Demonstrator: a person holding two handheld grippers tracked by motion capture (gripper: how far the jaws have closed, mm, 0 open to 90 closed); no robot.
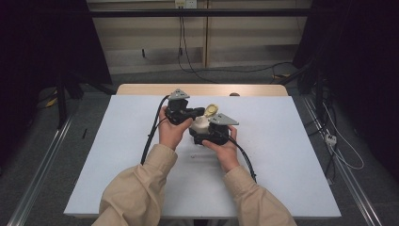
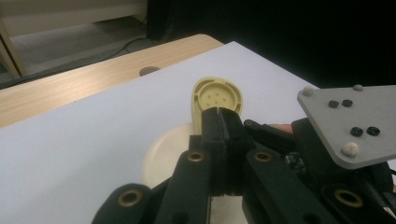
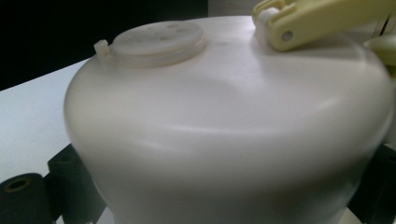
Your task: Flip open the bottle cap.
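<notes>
Nearest the high camera are your two beige sleeves, reaching up from the bottom edge to the middle of the white worktop point(image 1: 282, 155).

Your right claw point(image 1: 203, 133) grips a cream-white plastic container point(image 1: 201, 124). In the right gripper view the container's rounded body point(image 3: 224, 130) sits between the black jaws, so close that it hides where the pads meet it; it looks held firmly at the sides. On its top is a round perforated shaker opening point(image 3: 159, 39).

Your left claw point(image 2: 223, 122) is pinched shut on the yellowish flip lid point(image 2: 217, 95), which stands upright on its hinge point(image 3: 285, 33) with its inner face, ringed and dotted, turned toward the left gripper view.

So the container lies just ahead of and below the left claw, with the lid right at its tips, and fully inside the right claw. From above the two claws sit side by side, nearly touching, left of centre and right of centre.

To do this lid step well, keep the right claw steady as the anchor. Swing the left claw in an arc around the hinge, not straight, so the lid does not twist or snap. Keep the container upright to avoid spilling through the holes.
</notes>
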